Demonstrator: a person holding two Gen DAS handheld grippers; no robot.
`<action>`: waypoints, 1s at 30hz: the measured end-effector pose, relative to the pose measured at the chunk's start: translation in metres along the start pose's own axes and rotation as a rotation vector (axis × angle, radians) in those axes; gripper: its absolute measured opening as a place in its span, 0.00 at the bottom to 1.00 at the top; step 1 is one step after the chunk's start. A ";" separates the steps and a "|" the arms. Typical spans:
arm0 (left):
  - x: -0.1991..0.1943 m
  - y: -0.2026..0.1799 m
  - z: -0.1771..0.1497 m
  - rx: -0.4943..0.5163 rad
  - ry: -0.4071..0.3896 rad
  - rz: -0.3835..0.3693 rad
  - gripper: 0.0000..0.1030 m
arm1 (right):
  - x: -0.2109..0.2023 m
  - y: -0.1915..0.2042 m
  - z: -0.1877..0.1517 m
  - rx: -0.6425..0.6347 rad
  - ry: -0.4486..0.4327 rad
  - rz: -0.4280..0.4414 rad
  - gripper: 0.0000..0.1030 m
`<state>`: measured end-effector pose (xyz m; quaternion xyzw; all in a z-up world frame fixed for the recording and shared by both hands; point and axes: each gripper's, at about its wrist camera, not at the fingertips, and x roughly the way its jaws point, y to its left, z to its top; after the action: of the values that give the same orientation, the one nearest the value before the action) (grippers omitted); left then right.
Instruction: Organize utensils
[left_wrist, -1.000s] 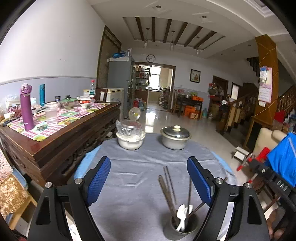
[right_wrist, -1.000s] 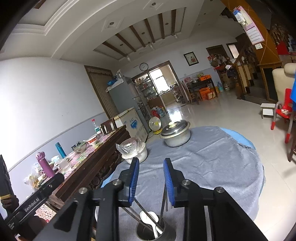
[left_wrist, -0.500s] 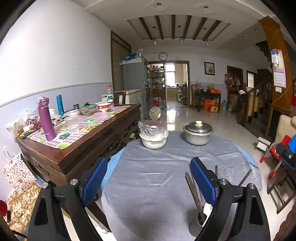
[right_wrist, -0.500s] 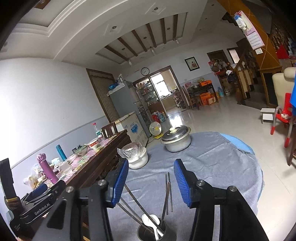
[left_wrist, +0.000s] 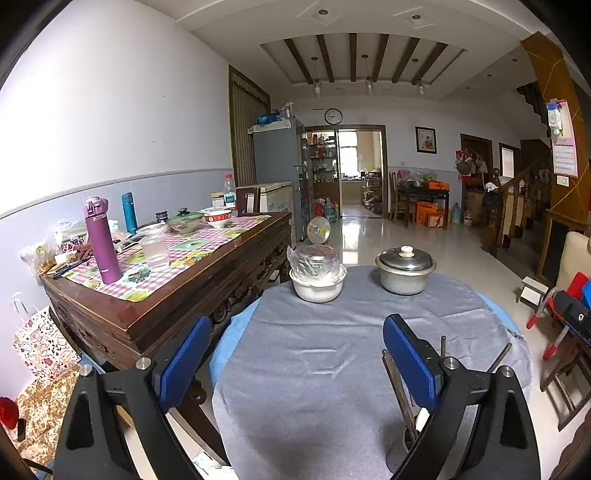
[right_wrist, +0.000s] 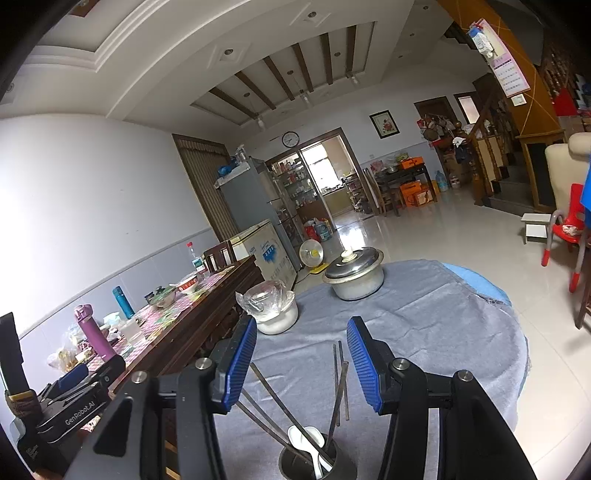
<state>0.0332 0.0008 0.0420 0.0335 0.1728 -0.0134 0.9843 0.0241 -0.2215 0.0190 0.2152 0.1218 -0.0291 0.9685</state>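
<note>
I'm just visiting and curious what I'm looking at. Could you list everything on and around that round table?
utensil holder: one, metal, near edge of grey cloth
chopsticks: several, dark, standing in holder
spoon: one, white, in holder
lidded pot: one, silver, far side
bowl: one, white, plastic-covered, left of pot
thermos: one, purple, on wooden sideboard
left hand-held gripper: black, blue pads, open, empty
right hand-held gripper: same, open above holder

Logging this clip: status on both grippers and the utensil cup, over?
Left gripper open, empty. Right gripper open just above the utensil cup, jaws just widened, nothing gripped. Chopsticks and white spoon in cup. Nothing blocking.
</note>
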 end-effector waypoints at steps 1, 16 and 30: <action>0.000 0.000 0.000 0.000 0.000 0.002 0.92 | 0.000 0.000 0.000 0.001 0.000 0.000 0.53; 0.005 0.006 -0.005 -0.011 0.020 0.028 0.93 | 0.001 0.001 -0.001 0.003 0.000 -0.002 0.53; 0.013 0.016 -0.011 -0.030 0.046 0.054 0.93 | 0.000 -0.006 -0.003 0.018 -0.006 -0.027 0.53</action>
<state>0.0420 0.0171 0.0281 0.0235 0.1948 0.0168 0.9804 0.0224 -0.2260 0.0137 0.2220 0.1212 -0.0437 0.9665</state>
